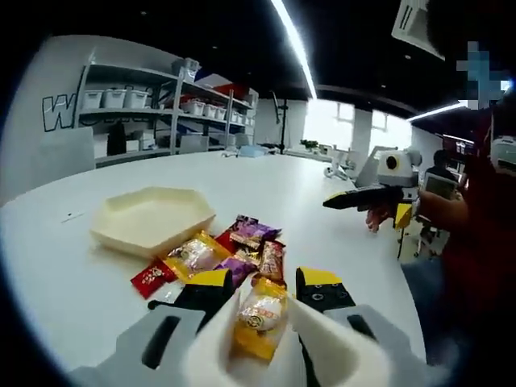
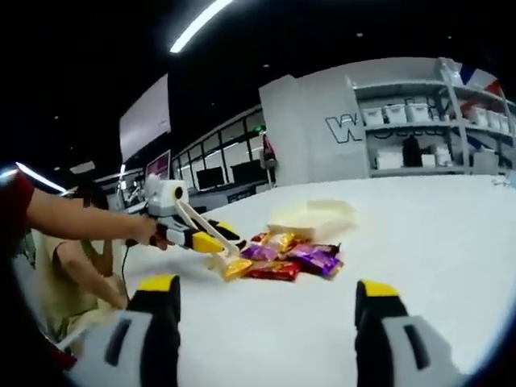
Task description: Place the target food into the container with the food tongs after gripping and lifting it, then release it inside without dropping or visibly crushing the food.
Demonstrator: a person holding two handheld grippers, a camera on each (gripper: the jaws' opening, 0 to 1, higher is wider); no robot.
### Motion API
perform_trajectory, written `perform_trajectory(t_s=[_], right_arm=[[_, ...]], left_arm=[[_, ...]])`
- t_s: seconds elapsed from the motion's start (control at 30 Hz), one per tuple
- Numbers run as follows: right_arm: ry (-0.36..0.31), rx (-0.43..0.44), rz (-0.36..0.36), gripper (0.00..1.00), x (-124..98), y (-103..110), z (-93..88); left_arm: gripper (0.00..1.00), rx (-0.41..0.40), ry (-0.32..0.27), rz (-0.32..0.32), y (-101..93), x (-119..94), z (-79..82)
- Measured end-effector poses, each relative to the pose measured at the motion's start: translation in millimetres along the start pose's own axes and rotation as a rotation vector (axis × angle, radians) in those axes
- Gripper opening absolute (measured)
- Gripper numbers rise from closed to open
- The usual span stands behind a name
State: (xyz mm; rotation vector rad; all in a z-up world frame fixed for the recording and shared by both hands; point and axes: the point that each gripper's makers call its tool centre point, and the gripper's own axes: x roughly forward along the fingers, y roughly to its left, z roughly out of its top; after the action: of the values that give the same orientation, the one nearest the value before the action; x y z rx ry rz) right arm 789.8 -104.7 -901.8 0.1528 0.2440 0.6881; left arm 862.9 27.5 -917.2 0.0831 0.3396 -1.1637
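Left gripper [image 1: 266, 292] low centre, holding cream tongs; right gripper [image 2: 268, 302] jaws wide apart, lower frame.

The left gripper view sits low and close over the pile of shiny wrapped snacks [image 1: 234, 262]. The right gripper view looks from farther off at the same pile [image 2: 282, 260] on the round white counter [image 2: 451, 234].

Both grippers, the left gripper [image 1: 268, 297] and the right gripper [image 2: 268, 302], have pale grey bodies with black jaws capped in yellow, and the person wears a dark red top [image 1: 484, 242].
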Motion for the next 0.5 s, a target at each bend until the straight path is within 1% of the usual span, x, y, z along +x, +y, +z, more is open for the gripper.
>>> perform_trajectory(t_s=[0.07,0.17,0.2,0.27,0.33,0.4,0.43,0.5], right_arm=[[0.001,0.0,-0.002,0.88,-0.2,-0.5,-0.5],[0.006,-0.011,-0.007,0.88,-0.3,-1.1,-1.6],[0.015,-0.016,-0.008,0.88,-0.1,-0.6,-3.5],[0.02,-0.018,-0.006,0.88,0.1,0.3,-4.5],[0.022,-0.024,-0.004,0.88,0.2,2.2,-5.1],[0.025,-0.025,-0.002,0.87,0.4,3.0,-5.4],[0.027,-0.029,-0.005,0.87,0.9,2.6,-5.7],[0.034,-0.032,-0.007,0.85,1.5,2.4,-6.8]], left_arm=[[0.3,0.026,0.014,-0.01,-1.0,-0.6,-2.9],[0.3,0.031,0.011,-0.038,-5.7,0.0,-3.1],[0.3,0.032,0.02,-0.045,-6.7,1.1,-4.4],[0.31,0.046,0.055,-0.043,-6.8,3.5,-10.7],[0.31,0.05,0.046,-0.05,-10.4,5.1,-8.8],[0.31,0.052,0.054,-0.054,-14.4,7.7,-9.1],[0.3,0.069,0.058,-0.052,-15.6,8.9,-9.3],[0.3,0.074,0.066,-0.048,-15.2,9.2,-9.4]])
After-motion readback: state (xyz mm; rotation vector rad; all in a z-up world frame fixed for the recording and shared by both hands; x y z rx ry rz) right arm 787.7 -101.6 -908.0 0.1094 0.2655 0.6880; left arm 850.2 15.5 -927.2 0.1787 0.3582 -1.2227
